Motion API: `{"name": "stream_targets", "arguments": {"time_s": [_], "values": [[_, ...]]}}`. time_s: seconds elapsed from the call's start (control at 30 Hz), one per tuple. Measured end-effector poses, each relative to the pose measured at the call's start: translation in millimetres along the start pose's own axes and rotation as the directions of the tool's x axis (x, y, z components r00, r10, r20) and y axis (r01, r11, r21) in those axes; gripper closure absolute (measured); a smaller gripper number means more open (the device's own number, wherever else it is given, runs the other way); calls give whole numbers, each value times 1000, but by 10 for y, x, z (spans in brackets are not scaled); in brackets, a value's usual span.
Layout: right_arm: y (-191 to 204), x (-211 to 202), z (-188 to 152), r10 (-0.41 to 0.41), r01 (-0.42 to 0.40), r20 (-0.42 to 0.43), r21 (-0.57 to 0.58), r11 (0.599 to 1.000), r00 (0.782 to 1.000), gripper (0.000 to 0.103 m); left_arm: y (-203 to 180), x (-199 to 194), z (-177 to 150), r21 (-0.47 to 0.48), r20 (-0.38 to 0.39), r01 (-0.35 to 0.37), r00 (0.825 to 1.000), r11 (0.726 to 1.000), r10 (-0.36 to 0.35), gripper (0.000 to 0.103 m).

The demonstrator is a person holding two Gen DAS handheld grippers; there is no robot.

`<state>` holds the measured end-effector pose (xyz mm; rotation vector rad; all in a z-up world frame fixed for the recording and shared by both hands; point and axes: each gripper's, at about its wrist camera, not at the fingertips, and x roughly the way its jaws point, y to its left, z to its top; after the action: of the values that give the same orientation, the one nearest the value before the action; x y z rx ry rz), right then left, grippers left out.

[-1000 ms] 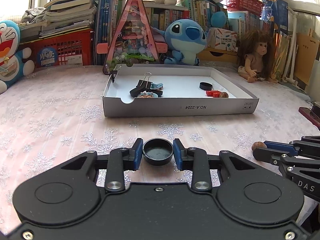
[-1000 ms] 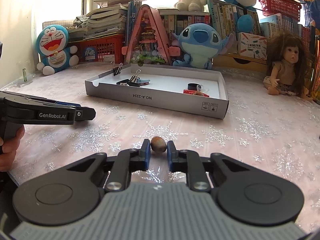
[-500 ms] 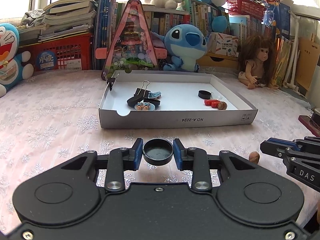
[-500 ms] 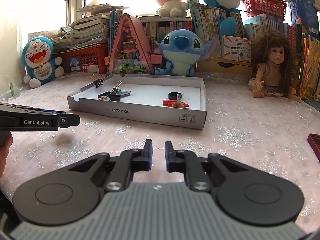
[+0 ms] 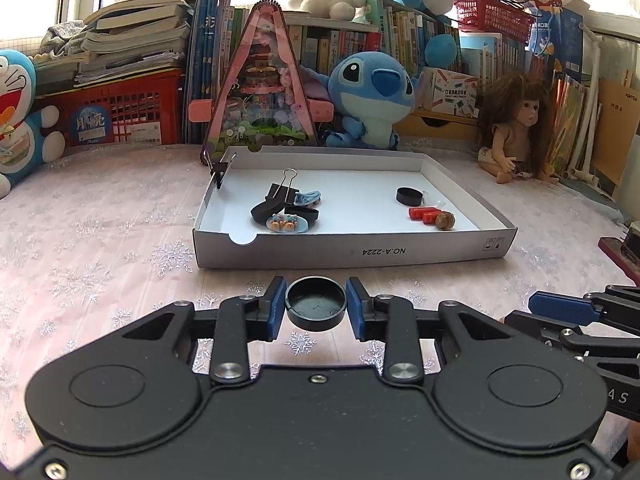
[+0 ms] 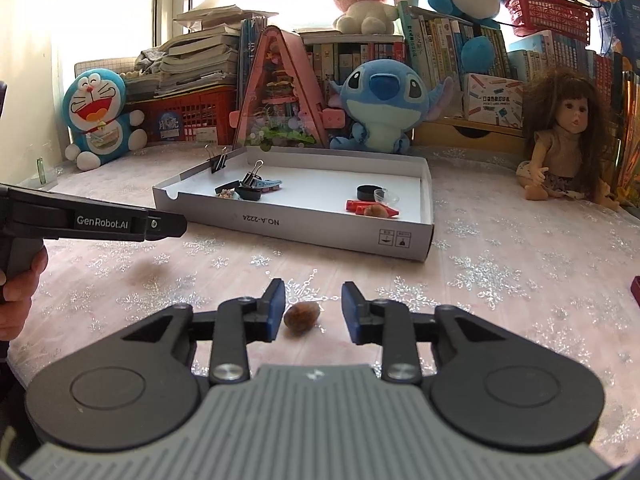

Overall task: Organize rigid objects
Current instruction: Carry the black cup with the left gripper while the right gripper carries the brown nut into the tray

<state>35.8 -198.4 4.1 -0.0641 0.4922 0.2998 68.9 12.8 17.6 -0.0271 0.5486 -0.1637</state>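
My left gripper is shut on a black round cap and holds it above the tablecloth, in front of the white cardboard tray. The tray holds binder clips, a second black cap, red pieces and a brown nut. My right gripper is open with a brown nut lying on the cloth between its fingers, closer to the left finger. The tray stands beyond it. The left gripper shows at the left of the right wrist view.
Plush toys, a pink triangular display, a red crate, books and a doll line the back of the table. A dark red object lies at the right edge. The cloth is pink with snowflakes.
My right gripper lost the nut, rose, then came down open around it on the cloth. My left gripper has lifted the black cap higher.
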Motion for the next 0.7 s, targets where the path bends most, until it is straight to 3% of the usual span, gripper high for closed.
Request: {"name": "stream_targets", "arguments": {"time_s": [0.23,0.27,0.3,0.4,0.7], "values": [[75,88,-24,-4,1,-58,-43,999,998,54,-1,3,-17,1,1,2,1000,1000,-2,73],[77,99,-27,-6,3,-63,-42,999,998,58,-6,6,-13,1,2,3,1000,1000,-3,73],[76,109,-29,-5,3,-68,-41,999,998,70,-11,7,-13,2,3,4,1000,1000,-4,73],[75,112,-28,-12,9,-68,-37,999,998,80,-17,13,-10,1,4,5,1000,1000,-5,73],[30,109,114,-25,24,-30,-33,999,999,80,28,48,141,-22,12,5,1000,1000,-5,73]]}}
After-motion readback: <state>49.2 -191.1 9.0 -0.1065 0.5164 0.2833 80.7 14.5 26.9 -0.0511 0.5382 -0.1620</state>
